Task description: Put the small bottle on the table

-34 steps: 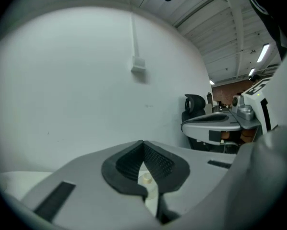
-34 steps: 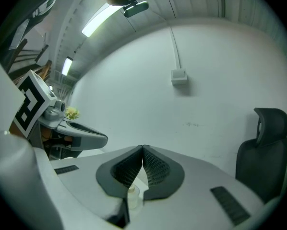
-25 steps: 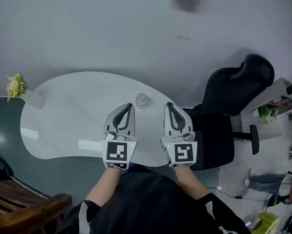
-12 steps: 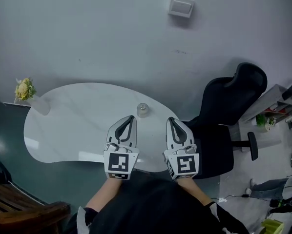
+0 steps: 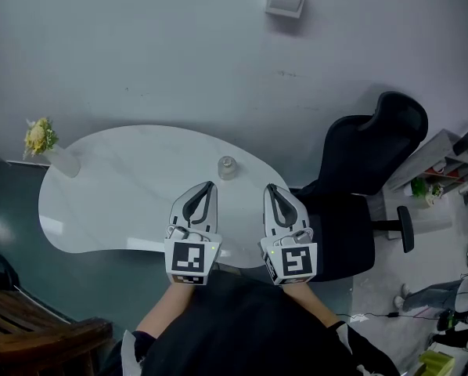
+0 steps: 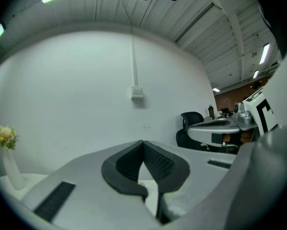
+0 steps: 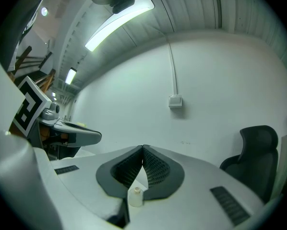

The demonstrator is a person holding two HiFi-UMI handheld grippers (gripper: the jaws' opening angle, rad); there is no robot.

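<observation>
Pale grey wall backs a glossy white, kidney-shaped worktop [image 5: 117,194]. Over the last second both grippers have drawn back toward the person, widening the gap to the small bottle [image 5: 227,166]. It stands upright and alone near the far edge, so the placing looks done. The left gripper [image 5: 209,185] and right gripper [image 5: 268,187] have their jaws closed tip to tip on nothing, ribbed black pads [image 6: 157,161] meeting. The bottle is translucent and round-bodied, with a narrower cap.

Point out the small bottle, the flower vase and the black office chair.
small bottle [image 5: 227,166]: head view, on the middle of the bottle, standing on the table.
flower vase [image 5: 65,162]: head view, on the pale vase body.
black office chair [image 5: 371,151]: head view, on the backrest.
</observation>
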